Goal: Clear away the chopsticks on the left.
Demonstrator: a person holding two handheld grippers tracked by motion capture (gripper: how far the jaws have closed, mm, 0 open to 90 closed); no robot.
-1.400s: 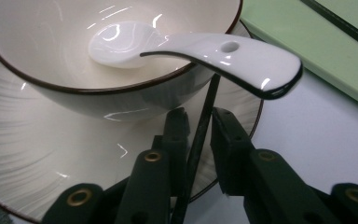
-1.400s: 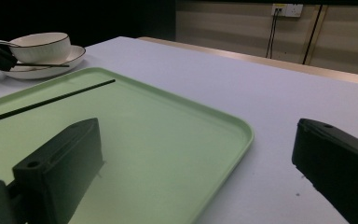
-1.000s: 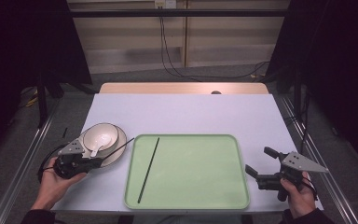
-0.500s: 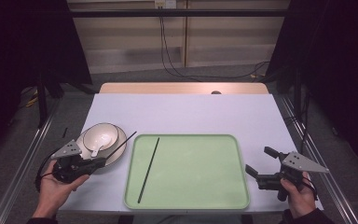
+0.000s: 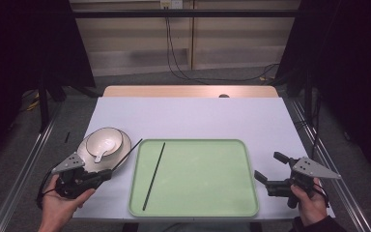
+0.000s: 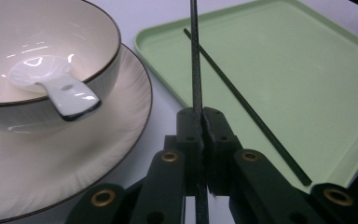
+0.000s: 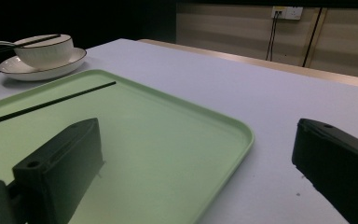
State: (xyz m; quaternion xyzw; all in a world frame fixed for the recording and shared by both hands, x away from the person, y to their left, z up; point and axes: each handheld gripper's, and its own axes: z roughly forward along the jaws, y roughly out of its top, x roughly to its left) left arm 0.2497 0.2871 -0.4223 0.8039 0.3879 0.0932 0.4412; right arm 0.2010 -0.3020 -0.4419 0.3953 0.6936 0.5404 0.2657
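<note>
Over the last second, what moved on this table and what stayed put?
The left claw, shut on a chopstick, drew back from the bowl toward the table's near left corner, taking the stick along. The right claw stayed open and still beside the tray. The other chopstick on the tray, the bowl, spoon and plate did not move.

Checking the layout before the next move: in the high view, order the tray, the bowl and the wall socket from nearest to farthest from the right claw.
1. Tray, just left of the right claw.
2. Bowl, far left on its plate.
3. Wall socket, top, beyond the table.
</note>
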